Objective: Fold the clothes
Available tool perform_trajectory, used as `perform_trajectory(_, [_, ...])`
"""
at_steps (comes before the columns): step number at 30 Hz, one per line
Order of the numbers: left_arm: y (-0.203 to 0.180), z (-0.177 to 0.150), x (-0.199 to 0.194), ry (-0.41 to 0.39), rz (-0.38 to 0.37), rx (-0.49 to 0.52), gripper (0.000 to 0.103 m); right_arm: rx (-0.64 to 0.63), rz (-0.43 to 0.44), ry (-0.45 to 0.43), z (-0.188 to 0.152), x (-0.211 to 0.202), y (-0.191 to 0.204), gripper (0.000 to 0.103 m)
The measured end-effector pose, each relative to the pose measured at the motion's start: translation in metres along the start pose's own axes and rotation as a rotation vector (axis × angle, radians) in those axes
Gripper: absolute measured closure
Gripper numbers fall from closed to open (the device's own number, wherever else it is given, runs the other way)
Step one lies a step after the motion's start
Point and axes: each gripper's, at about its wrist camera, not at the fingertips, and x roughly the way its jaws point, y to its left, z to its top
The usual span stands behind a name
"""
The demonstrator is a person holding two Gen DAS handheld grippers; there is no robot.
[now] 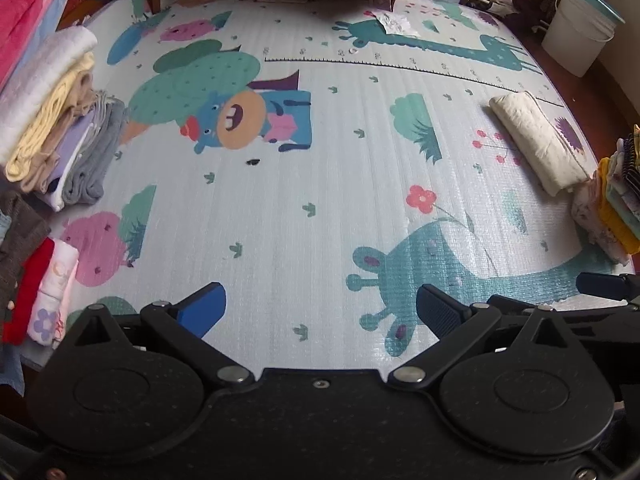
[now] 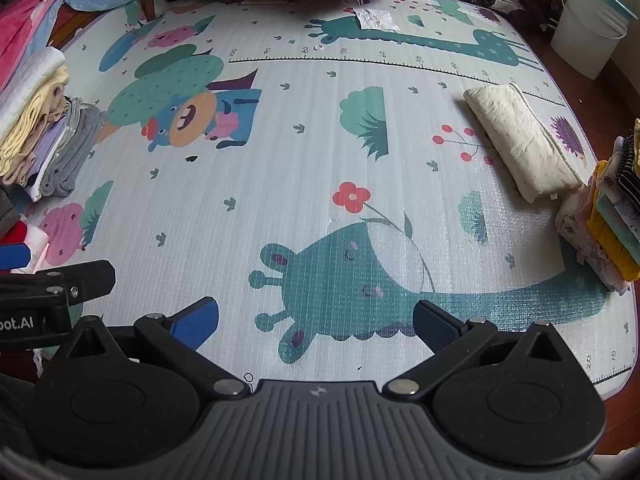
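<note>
Left claw (image 1: pixel 320 308) spread wide and empty, right claw (image 2: pixel 316 322) likewise

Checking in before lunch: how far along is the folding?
Done: a folded cream garment lies on the mat, with folded stacks at left and right. In hand: nothing; the left gripper and the right gripper are open. No unfolded piece shows on the mat.

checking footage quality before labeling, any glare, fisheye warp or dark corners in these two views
Left wrist view: strong barrel warp bends the play mat edges, dark vignette in the lower corners, soft window sheen on the mat near the open left tongs. Right wrist view: same warp curving the printed ruler line, pale glare patch by the giraffe head, open right tongs sharp.
</note>
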Motion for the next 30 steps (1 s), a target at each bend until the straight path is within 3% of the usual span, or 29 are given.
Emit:
perform_trajectory(8, [0.0017, -0.0012, 0.0023, 0.012, -0.012, -0.012, 0.000, 0.012, 0.021, 0.034, 0.0045, 0.0025, -0.0060, 0.000])
perform_trajectory(30, [0.0046, -0.0031, 0.0049, 0.031, -0.023, -0.032, 0.001, -0.010, 0.002, 0.017, -0.0030, 0.0022, 0.0004, 0.000])
